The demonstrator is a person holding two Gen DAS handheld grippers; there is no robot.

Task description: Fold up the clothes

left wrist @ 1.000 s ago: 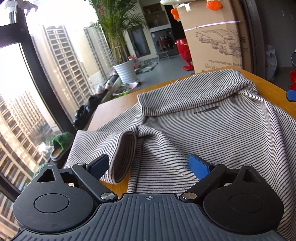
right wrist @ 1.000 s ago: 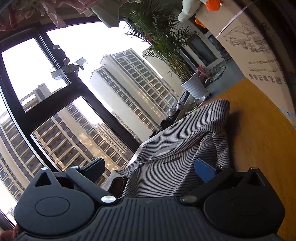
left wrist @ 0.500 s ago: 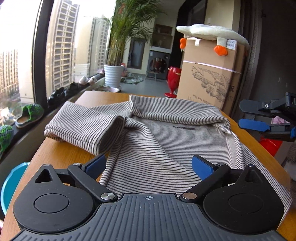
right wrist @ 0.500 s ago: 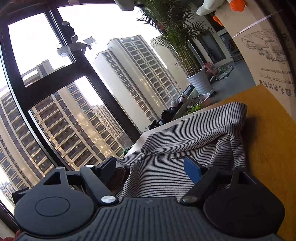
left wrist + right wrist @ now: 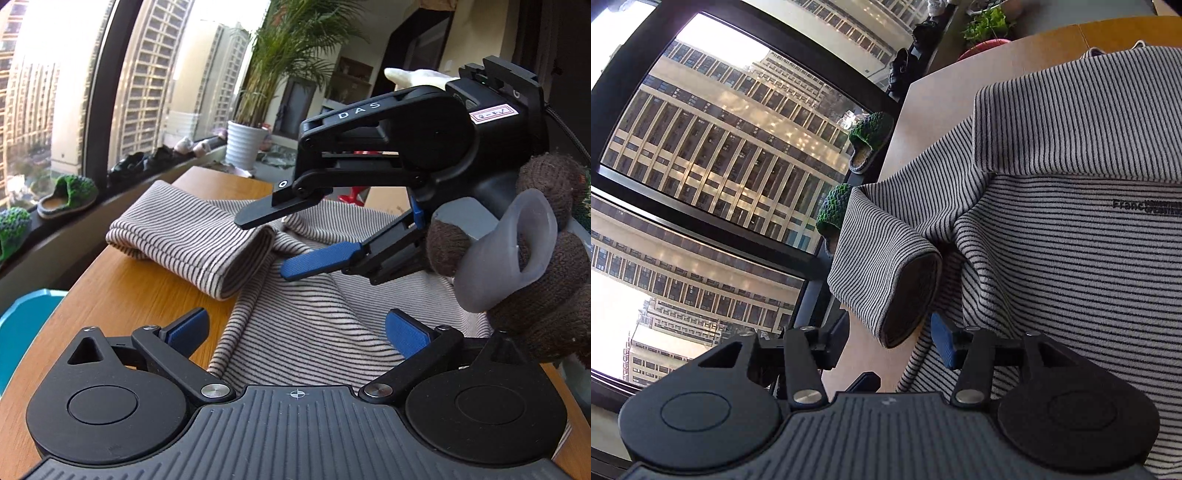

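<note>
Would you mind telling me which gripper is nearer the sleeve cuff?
Right. The right gripper hovers open just beside the sleeve cuff; the left gripper sits further back over the shirt hem.

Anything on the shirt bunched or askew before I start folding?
Yes. The striped shirt isn't flat: its left sleeve is doubled back on itself beside the body, cuff gaping open, and fabric puckers where sleeve meets body.

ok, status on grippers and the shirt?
Left gripper open, low over grey striped knit shirt. Right gripper open, hovering by the folded sleeve. Shirt on wooden table, nothing blocking.
</note>
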